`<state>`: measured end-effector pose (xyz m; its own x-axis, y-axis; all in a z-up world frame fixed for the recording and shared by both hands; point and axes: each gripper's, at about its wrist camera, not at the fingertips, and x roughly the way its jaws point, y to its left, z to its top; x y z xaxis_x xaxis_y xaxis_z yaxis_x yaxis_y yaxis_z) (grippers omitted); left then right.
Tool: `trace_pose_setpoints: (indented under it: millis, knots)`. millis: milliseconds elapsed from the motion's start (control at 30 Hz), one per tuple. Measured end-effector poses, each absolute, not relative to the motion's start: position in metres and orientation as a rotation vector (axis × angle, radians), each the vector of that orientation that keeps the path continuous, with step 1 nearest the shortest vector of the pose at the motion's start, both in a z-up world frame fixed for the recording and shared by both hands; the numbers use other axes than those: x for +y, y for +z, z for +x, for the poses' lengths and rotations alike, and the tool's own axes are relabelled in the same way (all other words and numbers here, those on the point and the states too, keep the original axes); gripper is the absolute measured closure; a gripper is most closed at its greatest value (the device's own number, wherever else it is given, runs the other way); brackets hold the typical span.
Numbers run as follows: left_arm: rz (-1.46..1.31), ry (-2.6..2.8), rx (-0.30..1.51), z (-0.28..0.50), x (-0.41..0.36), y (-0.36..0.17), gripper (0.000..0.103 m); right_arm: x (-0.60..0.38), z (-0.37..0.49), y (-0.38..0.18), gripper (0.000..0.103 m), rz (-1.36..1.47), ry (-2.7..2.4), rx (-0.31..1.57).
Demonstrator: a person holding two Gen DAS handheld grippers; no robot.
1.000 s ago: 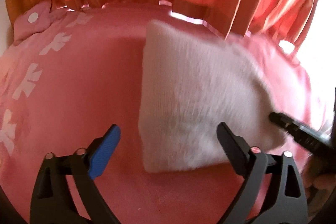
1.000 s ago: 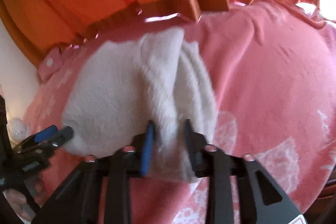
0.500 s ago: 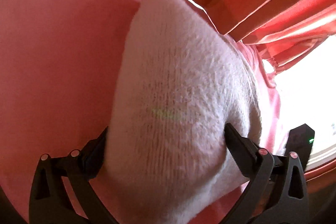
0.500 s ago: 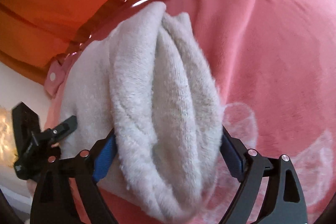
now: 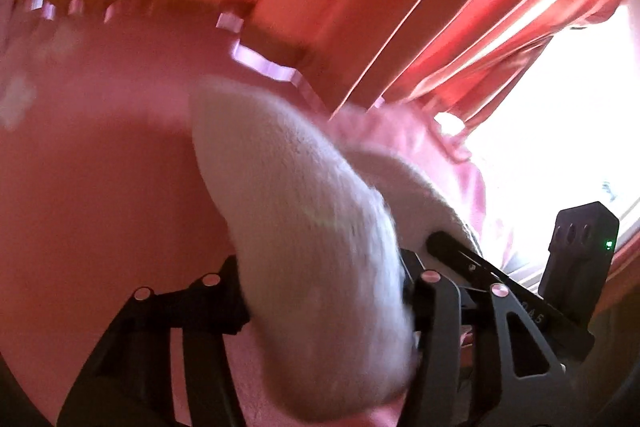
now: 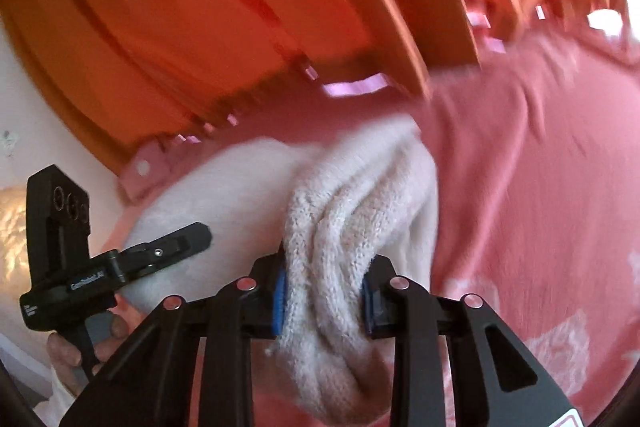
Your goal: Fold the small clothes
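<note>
White fluffy garment [image 6: 344, 227], bunched, lies above the pink bedspread [image 6: 540, 167], long axis running curtain-ward; my right gripper [image 6: 325, 293] and left gripper [image 5: 324, 291], jaws just closing, each pinch its near edge.

Fuzzy knit garment [image 6: 340, 227] on seemingly soft pink cloth bedspread [image 6: 540, 187].

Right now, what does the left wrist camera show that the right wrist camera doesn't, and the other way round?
Only the left wrist view shows the bright window.

Only the right wrist view shows a person's hand under the left tool, the blanket's white prints sharply, and the garment's stacked plush folds.

Both show the white fluffy garment on the pink blanket, orange curtains behind, and both tools, the right tool included, whose jaws have just been closing and now pinch the garment.
</note>
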<state>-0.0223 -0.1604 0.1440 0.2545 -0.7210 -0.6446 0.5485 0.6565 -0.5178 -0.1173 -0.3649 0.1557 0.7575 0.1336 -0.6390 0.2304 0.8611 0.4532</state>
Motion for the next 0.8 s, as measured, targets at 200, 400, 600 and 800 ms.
trace_pose_setpoints:
  millis: [200, 400, 600, 800]
  knots:
    - [-0.204, -0.914, 0.713, -0.018, -0.113, 0.247, 0.053, -0.326, -0.111, 0.254, 0.076, 0.457, 0.063, 0.463]
    - [-0.227, -0.877, 0.511, 0.003, -0.045, 0.285, 0.048, -0.280, -0.070, 0.279, 0.076, 0.441, 0.161, 0.336]
    - [-0.305, -0.666, 0.782, 0.060, 0.004, 0.162, 0.043, -0.248, 0.009, 0.111, 0.073, 0.539, 0.140, 0.810]
    - [-0.338, -0.584, 1.094, 0.051, 0.053, 0.040, 0.037, -0.239, -0.002, 0.046, 0.057, 0.536, 0.122, 1.004]
